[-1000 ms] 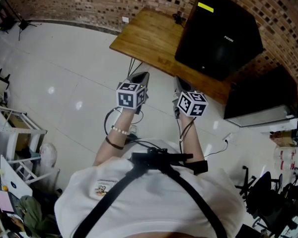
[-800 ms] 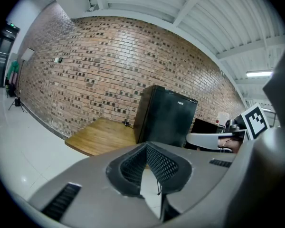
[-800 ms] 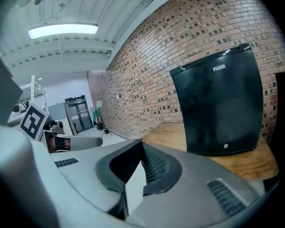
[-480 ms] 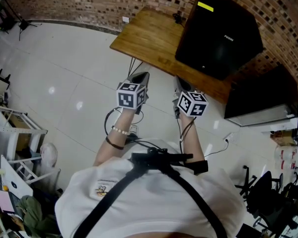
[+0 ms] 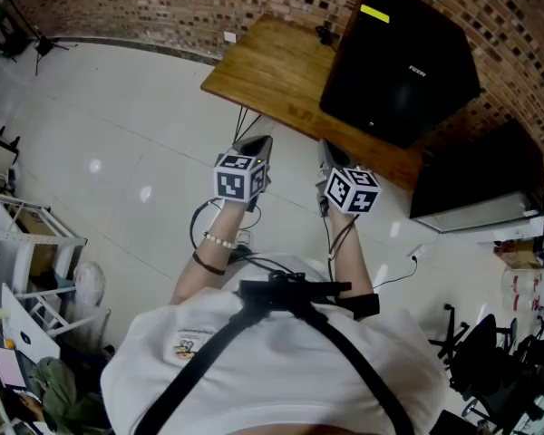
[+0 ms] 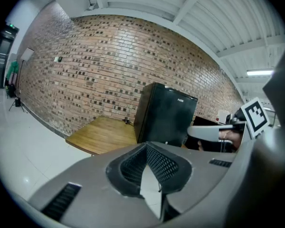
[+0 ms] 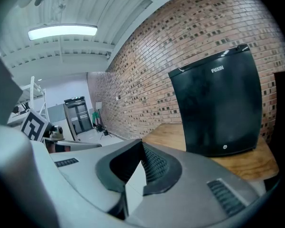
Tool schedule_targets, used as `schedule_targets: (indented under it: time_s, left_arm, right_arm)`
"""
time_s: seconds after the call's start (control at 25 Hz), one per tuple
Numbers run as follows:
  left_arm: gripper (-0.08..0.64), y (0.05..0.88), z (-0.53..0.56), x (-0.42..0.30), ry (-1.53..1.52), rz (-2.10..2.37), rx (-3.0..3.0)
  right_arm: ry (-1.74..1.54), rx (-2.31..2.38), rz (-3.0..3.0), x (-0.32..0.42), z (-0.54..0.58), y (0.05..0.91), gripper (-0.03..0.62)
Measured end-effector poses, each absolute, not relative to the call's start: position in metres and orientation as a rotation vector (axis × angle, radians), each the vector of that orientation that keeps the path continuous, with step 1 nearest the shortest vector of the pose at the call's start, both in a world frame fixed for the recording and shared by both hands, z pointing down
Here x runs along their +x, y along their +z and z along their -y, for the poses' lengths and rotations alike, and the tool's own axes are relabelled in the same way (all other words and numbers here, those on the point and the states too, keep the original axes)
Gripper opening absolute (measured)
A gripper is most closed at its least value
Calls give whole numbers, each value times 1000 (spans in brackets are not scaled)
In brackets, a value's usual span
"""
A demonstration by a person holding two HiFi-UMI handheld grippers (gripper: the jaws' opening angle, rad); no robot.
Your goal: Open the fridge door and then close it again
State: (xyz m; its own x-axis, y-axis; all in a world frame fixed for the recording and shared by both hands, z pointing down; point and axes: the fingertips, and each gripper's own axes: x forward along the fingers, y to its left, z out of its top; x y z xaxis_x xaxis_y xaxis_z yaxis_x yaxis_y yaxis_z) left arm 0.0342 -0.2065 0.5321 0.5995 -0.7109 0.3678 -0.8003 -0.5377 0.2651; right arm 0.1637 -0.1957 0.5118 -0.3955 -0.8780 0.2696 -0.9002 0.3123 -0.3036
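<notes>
— Head view first. Any sign of the fridge [image 5: 399, 57]?
— Sits on the right end of the table [image 5: 263, 66], backed against the brick wall [image 5: 163, 3], shut. Lies ahead of the left gripper [image 5: 257, 141] and right gripper [image 5: 327, 152], well apart from both. Held side by side, those, over the floor [image 5: 118, 143].
— And through the left gripper view?
— Pressed together at the tips [image 6: 146, 146], pinching nothing. Looks past them to the fridge [image 6: 166, 113], up and right of centre, seen corner-on.
— Right gripper view?
— Same there: closed tip to tip [image 7: 141, 144], empty. Faces the door [image 7: 218, 108] almost squarely, with a logo near the top. Cannot make out a handle; probably opens by an edge.
— So how to do this step well?
— Seems to be the approach, before any contact. Step closer first. Spread one claw before reaching, likely the right, being nearer. Hook or pinch the door's free edge rather than push on the flat face. Cannot tell which side carries the hinge, so check before committing. Pull slowly along the door's arc, to avoid dragging the whole fridge across the table. Keep the other gripper clear of the swing, or ready to steady the top.
</notes>
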Motion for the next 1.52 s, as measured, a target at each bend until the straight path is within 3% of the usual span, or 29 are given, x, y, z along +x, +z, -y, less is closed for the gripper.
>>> schedule_targets:
  time_s: [0.32, 1.52]
  left_arm:
    - [2, 610, 169, 41, 500, 1123, 2352]
    - [2, 597, 177, 55, 504, 1113, 2413]
  right_arm:
    - [478, 1780, 2592, 186, 223, 434, 2]
    - [457, 1800, 2656, 176, 217, 404, 1]
